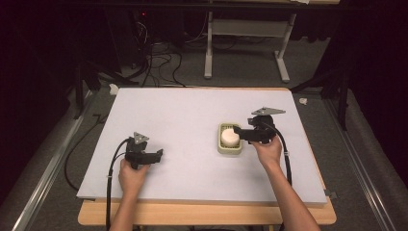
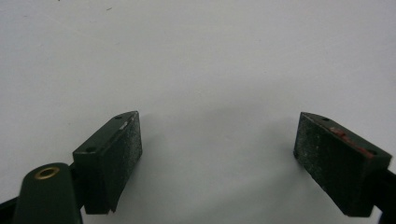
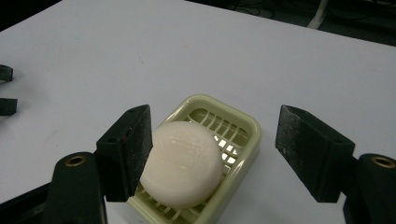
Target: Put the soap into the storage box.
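Right gripper view shows the right tongs (image 3: 212, 154) apart around a white soap (image 3: 182, 163); one side touches it. The soap sits in a green tray (image 3: 243, 126) on the bench (image 1: 168, 110). Left tongs (image 2: 219, 158) are apart, holding nothing.

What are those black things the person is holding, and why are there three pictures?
They are hand-held claws, each with two black jaws that pinch things. One picture looks down from above the white table. The other two come from little cameras riding on each claw. The left claw is open over bare table. The right claw is open too, with its jaws either side of a round white soap lying in a pale green dish. One jaw is right beside the soap and the other stands apart, so nothing is gripped.
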A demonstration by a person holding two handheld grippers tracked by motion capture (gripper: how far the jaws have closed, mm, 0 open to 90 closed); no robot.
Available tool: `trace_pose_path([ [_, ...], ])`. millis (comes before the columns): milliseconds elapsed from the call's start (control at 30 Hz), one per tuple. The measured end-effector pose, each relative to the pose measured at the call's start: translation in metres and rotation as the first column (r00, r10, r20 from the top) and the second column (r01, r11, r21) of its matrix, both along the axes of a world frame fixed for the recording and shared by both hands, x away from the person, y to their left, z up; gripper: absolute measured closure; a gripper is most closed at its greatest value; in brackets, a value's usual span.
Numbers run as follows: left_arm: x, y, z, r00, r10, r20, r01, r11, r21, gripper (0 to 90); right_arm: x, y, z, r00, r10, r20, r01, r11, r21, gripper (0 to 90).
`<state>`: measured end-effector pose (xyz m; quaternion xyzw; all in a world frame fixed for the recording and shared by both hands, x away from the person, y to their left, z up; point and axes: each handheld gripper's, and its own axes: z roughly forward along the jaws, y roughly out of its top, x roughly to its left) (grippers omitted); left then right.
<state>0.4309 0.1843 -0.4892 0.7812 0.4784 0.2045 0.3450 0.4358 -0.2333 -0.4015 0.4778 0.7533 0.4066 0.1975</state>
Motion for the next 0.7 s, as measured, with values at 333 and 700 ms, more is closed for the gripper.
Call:
trace_pose_path([
  [333,0.0,0.0,0.0,1.0,0.0,0.0,0.0,1.0,0.0,15.7,-0.006,-0.01,0.001,0.9998,-0.015,0.014,0.015,0.9998,0.014,28.8],
  [700,0.0,0.0,0.0,1.0,0.0,0.0,0.0,1.0,0.0,15.7,-0.013,-0.024,0.005,0.999,-0.036,0.026,0.035,0.9991,0.025,29.0],
])
